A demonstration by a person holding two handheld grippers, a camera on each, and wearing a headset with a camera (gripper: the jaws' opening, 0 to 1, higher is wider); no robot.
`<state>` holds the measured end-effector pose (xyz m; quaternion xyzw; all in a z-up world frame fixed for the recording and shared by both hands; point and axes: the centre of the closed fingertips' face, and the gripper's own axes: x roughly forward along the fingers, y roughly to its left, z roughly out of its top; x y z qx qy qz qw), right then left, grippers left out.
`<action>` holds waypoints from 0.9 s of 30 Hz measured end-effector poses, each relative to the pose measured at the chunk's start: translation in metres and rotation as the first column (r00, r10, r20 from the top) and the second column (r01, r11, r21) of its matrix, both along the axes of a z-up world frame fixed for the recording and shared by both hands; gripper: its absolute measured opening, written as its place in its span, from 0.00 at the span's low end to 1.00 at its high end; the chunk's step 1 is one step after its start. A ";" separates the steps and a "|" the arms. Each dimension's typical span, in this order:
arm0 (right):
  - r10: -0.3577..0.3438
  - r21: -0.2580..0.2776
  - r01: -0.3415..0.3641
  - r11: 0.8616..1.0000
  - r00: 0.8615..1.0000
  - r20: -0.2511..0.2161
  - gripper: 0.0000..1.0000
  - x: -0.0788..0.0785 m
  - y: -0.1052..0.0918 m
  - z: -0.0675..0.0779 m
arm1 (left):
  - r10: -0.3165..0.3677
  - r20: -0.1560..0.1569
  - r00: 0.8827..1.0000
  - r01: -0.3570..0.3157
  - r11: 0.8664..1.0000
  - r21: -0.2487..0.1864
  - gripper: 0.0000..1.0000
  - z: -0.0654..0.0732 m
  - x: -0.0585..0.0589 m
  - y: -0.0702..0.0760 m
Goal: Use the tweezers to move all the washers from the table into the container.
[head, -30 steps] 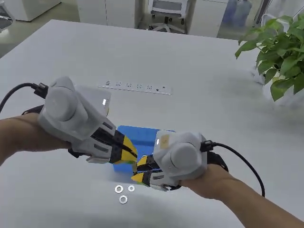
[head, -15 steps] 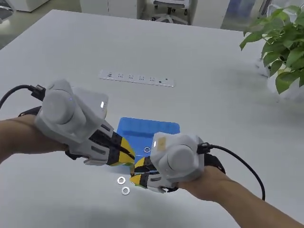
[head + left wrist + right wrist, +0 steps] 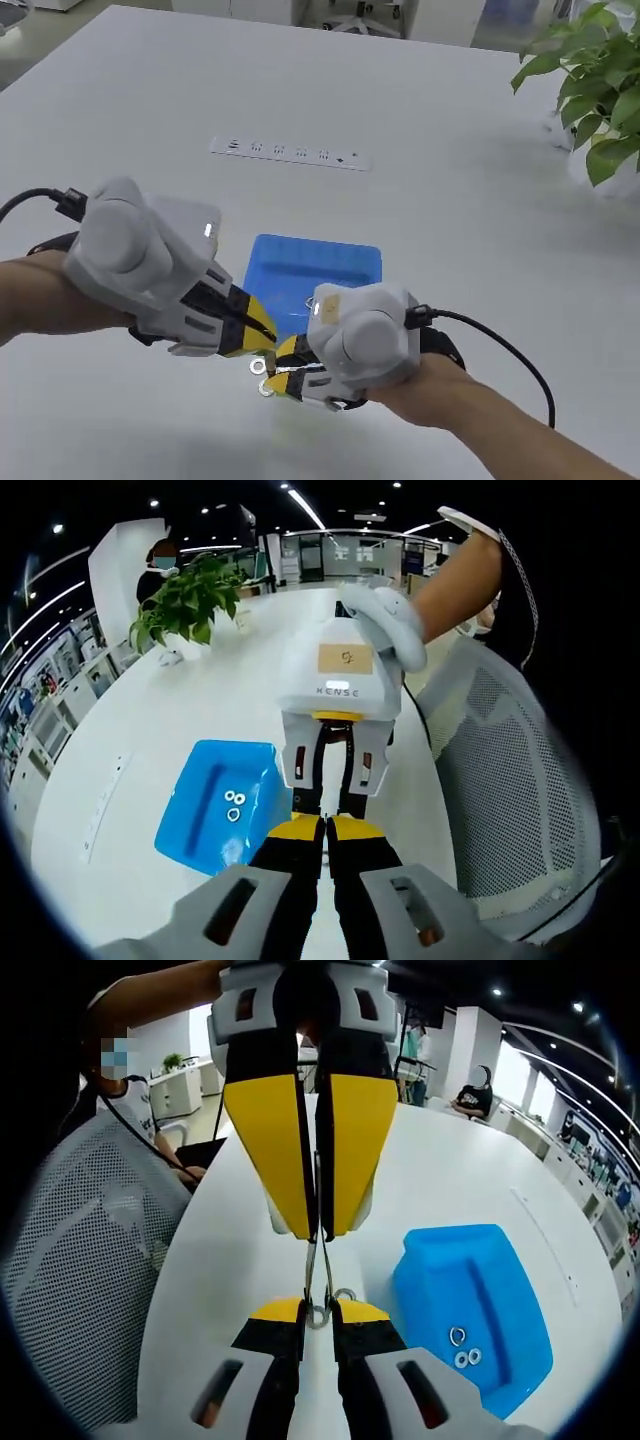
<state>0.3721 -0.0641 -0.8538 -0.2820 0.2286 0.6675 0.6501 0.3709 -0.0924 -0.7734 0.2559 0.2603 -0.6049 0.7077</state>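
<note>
Indoors, white table (image 3: 470, 220), potted plant (image 3: 595, 70), power strip (image 3: 290, 153)

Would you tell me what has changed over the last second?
The left gripper and right gripper, with the tweezers between them, moved off the container over the loose washers; three showed earlier, two now. Washers and container stayed put; the view merely tilted.

Wears rounded pale-grey shells on left gripper (image 3: 258, 336) and right gripper (image 3: 284, 368), ends in yellow-and-black jaws, trails black cables (image 3: 472, 321), carries a tan label (image 3: 345, 658) on the right.
</note>
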 end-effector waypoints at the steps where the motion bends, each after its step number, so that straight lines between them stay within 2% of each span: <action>1: 0.001 0.001 -0.001 1.000 1.000 -0.001 0.13 0.000 0.000 0.000 | 0.001 -0.001 1.000 -0.001 1.000 0.000 0.06 0.000 -0.001 0.000; 15: 0.013 -0.002 -0.013 1.000 1.000 -0.026 0.13 -0.008 0.005 -0.010 | 0.008 -0.019 1.000 -0.008 1.000 0.007 0.06 -0.009 -0.007 0.005; 20: 0.014 -0.003 -0.014 1.000 0.999 -0.033 0.13 -0.010 0.005 -0.012 | 0.003 -0.021 1.000 -0.003 1.000 0.028 0.06 -0.016 -0.009 0.007; 27: 0.017 -0.004 -0.018 1.000 0.999 -0.031 0.13 -0.009 0.005 -0.013 | 0.008 -0.021 1.000 -0.008 1.000 0.017 0.06 -0.015 -0.009 0.006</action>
